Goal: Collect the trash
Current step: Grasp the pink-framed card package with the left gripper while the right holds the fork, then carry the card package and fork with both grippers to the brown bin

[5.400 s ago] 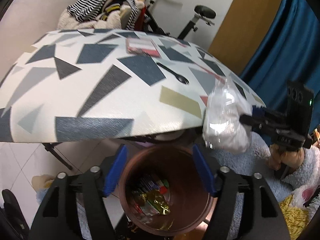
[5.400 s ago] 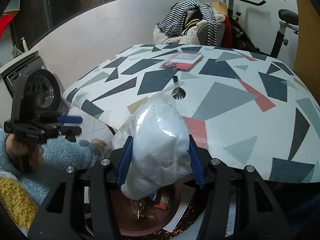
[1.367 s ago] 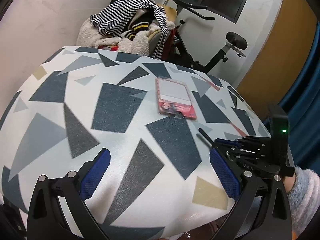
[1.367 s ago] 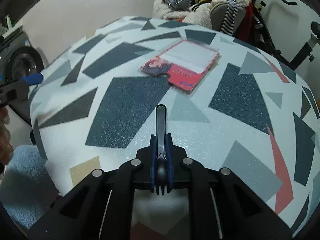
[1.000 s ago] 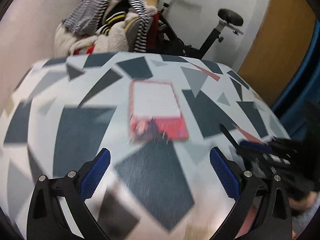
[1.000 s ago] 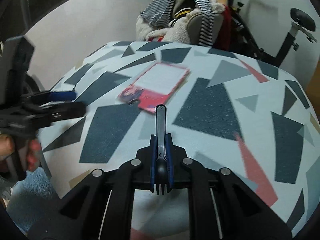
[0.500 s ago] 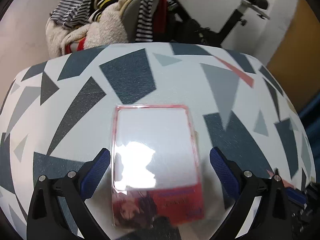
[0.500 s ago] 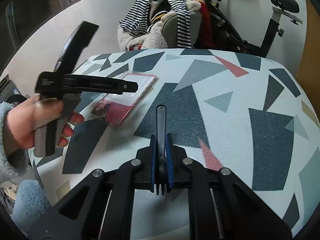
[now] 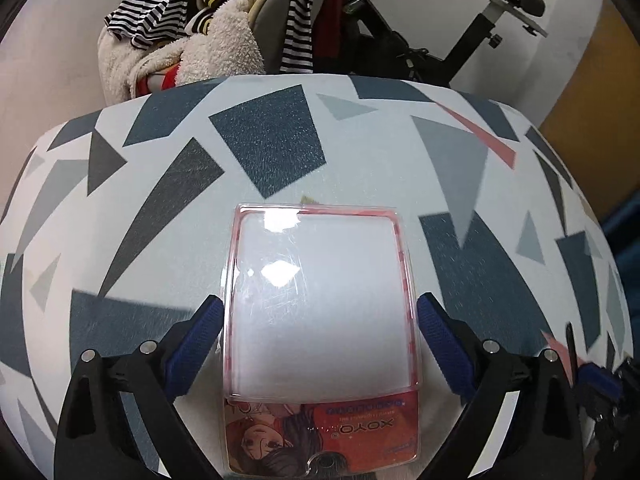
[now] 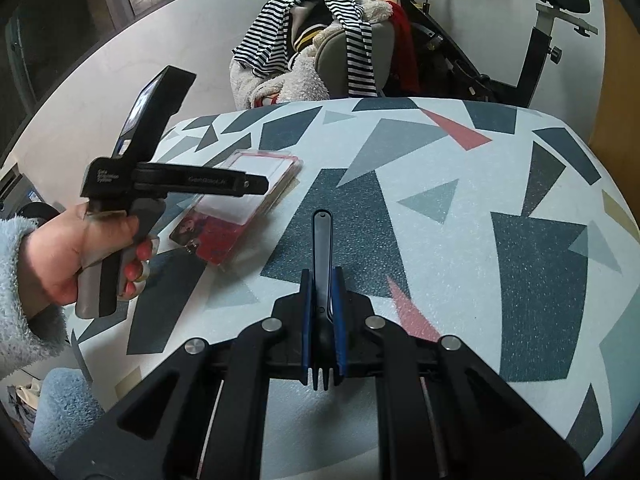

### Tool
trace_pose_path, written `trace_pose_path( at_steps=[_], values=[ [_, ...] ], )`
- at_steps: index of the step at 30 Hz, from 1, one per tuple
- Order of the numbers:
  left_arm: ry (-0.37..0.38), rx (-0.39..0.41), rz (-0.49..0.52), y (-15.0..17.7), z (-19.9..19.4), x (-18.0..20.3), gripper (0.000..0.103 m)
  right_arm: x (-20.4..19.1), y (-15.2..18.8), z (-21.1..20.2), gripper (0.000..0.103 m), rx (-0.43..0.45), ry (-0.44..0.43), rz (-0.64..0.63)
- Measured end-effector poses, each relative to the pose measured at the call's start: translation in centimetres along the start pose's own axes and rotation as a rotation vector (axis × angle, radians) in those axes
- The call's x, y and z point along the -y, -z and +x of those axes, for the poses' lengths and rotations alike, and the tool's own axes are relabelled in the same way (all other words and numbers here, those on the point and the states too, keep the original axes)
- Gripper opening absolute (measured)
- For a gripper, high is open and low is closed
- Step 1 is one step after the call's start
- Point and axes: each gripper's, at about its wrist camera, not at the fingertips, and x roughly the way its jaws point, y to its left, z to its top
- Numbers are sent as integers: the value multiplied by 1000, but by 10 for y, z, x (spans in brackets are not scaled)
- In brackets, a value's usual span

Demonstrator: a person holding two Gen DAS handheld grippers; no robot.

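Observation:
A flat clear plastic package with a red printed card [image 9: 320, 320] lies on the patterned table [image 9: 264, 144]. My left gripper [image 9: 318, 338] is open, one blue finger on each side of the package, just touching or nearly touching its edges. The package also shows in the right wrist view [image 10: 240, 208], under the left gripper [image 10: 224, 184]. My right gripper [image 10: 321, 312] is shut on a black plastic fork [image 10: 321, 248], held above the table with the handle pointing forward.
A chair heaped with striped and fleecy clothes [image 9: 224, 28] stands behind the table, with an exercise bike [image 9: 492, 28] to its right. The table's far edge [image 10: 400, 100] curves close behind. A blue curtain [image 9: 624, 220] hangs at the right.
My left gripper has moved forward and down over the package, which now sits between its fingers. My right gripper still holds the fork and has shifted slightly.

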Motion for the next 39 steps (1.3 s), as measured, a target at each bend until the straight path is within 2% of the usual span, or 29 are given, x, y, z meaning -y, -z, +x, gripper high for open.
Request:
trace_pose_path(
  at_steps=[8,13,24,31,39],
  values=[
    [34,36,24,47,-54,-3,94,-22,18,-21,13,-4,-20,-16],
    [68,68,38,93,-97,-8,94,-39,35,-35,13,-1,-40,-23],
    [128,176,140,211,-179,-4,94,-78,77,-69,13,18,-81,-15],
    [158,191,176,271,-188,14,94,-92,104,-83,13,12,-91,-18],
    [178,167,150,301,-179,18,94,-102,123,-88,13,2,-97,-22]
  ],
)
